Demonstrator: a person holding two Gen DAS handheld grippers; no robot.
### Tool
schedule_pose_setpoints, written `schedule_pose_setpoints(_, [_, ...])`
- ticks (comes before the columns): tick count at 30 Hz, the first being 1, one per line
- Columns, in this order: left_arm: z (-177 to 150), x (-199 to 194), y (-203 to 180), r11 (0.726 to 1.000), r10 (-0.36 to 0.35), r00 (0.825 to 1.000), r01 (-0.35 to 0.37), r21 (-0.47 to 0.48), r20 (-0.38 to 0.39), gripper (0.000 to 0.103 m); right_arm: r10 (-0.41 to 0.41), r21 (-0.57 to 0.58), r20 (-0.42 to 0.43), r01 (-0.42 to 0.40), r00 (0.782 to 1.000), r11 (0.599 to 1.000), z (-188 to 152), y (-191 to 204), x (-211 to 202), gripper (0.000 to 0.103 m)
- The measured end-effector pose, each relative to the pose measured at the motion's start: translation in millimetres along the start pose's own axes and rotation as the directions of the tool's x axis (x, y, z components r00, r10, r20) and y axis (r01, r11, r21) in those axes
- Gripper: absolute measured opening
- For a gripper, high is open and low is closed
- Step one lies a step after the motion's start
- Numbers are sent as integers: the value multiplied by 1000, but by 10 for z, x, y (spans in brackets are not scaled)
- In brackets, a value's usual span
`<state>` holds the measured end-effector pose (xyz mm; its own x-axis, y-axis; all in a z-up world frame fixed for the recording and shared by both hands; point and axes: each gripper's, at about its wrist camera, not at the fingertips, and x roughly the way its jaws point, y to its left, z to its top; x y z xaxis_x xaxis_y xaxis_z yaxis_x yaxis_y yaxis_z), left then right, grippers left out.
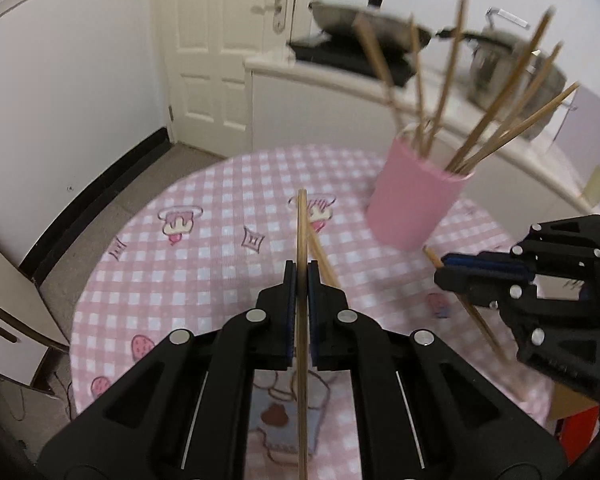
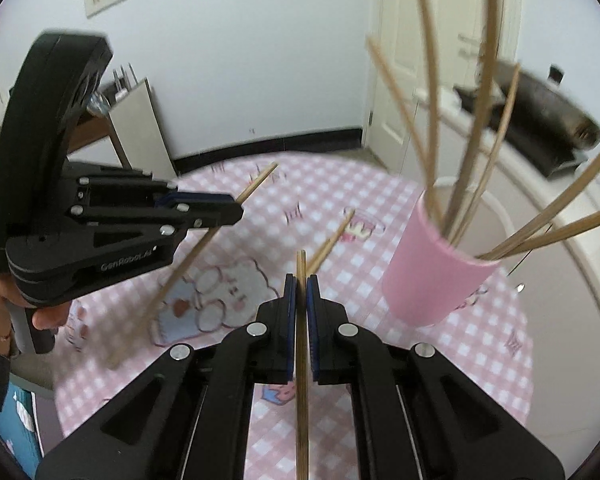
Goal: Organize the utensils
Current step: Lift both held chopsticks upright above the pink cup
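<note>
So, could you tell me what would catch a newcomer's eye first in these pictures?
Most striking is the pink cup bristling with wooden chopsticks, standing on the far right part of the pink checked tablecloth. Next, each gripper is shut on a single chopstick: the left gripper and the right gripper both hover above the cloth, near the cup. One more chopstick lies loose on the cloth between them.

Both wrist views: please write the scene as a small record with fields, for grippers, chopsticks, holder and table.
left gripper: shut on one thin wooden chopstick
right gripper: shut on another thin wooden chopstick
holder: pink cylindrical cup, upright, with several wooden chopsticks fanning out of it
loose item: one wooden chopstick lying on the cloth
table: round, pink-and-white checked tablecloth with cartoon prints
background: white panelled door
</note>
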<state>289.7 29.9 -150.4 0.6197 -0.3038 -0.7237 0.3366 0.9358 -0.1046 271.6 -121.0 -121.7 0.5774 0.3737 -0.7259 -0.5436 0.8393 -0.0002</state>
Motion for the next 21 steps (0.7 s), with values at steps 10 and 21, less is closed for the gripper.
schedule_pose_setpoints(10, [88, -916, -320, 999, -39, 982, 36, 17, 183, 5, -37, -1, 167, 37, 985, 999, 141, 107, -898, 4])
schedule_pose_setpoints(21, [322, -1356, -708, 997, -79, 939, 71, 34, 335, 5, -89, 40, 294, 81, 952, 996, 305, -94, -1446, 4])
